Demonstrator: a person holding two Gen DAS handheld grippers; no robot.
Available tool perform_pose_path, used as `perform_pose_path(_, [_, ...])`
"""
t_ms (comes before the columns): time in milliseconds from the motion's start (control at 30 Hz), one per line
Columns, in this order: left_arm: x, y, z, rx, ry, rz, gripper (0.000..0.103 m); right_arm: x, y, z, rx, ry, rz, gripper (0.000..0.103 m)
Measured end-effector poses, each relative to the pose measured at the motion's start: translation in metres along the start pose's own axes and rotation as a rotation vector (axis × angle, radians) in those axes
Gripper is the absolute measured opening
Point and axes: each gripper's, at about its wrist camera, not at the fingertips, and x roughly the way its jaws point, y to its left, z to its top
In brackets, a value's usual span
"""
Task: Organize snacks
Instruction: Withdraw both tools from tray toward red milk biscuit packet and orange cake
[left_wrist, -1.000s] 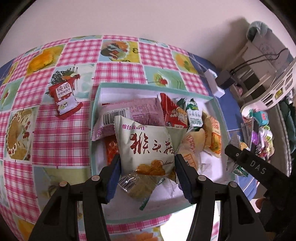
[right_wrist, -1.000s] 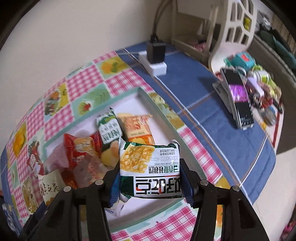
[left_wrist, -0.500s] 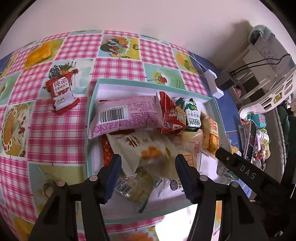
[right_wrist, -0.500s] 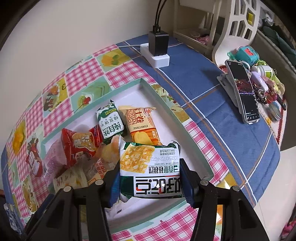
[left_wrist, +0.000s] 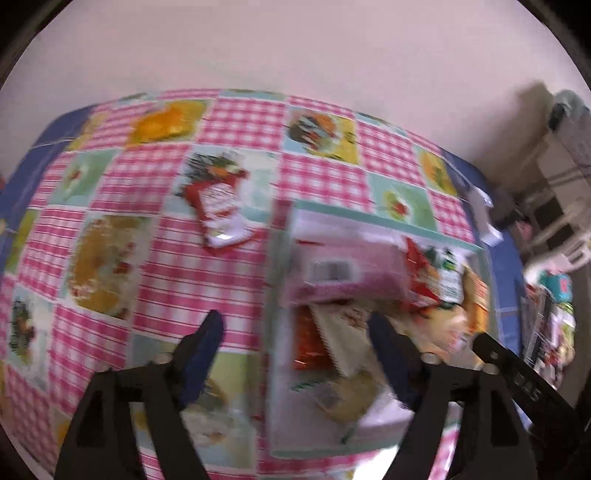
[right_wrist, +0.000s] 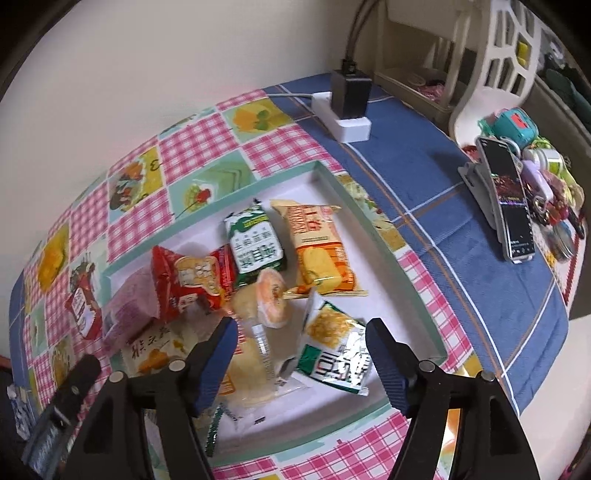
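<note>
- Green-and-white foil snack packet lies tilted in the near right part of the tray, between the blue pads of the right claw without touching either; that claw's jaws are opening and grip nothing.
- Inside the tray, further back, sit an orange packet, a dark green packet just left of it, a red packet and a pink packet at the left end; a clear-wrapped pastry and a cream packet with red script lie near the front, overlapping one another.
- White tray floor shows bare along the far wall and in the near right corner, beside the tray's mint rim.
- One red-and-white sachet lies outside the tray on the checked tablecloth, just off its left wall.
- Left claw is blurred; its jaws are opening wide and hold nothing, one pad over the cloth and the other over the tray, straddling the left wall.
- Left of the tray the worktop is open cloth; on the right, blue cloth carries a white power strip with a black adapter near the wall and a phone on a stand well clear of the tray, with small trinkets crowding that edge.
</note>
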Motion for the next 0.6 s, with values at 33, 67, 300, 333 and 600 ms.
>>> perform_pose_path(33, [-0.001,0.004,0.001,-0.007,-0.01,0.016,0.095,0.0,0.004,-0.001,-0.012,0.0,0.006,0.078])
perform_pose_path(67, [-0.002,0.009,0.003,-0.018,-0.026,0.045,0.096,-0.001,0.009,-0.001,-0.028,-0.001,0.017,0.081])
perform_pose_path(300, [-0.005,0.04,0.012,-0.059,-0.053,0.167,0.102,-0.007,0.034,-0.006,-0.097,-0.021,0.049,0.087])
perform_pose_path(333, [-0.005,0.043,0.013,-0.063,-0.056,0.178,0.102,-0.007,0.037,-0.007,-0.103,-0.023,0.054,0.088])
perform_pose_path(600, [-0.012,0.07,0.019,-0.107,-0.077,0.232,0.102,-0.014,0.061,-0.012,-0.151,-0.053,0.092,0.103])
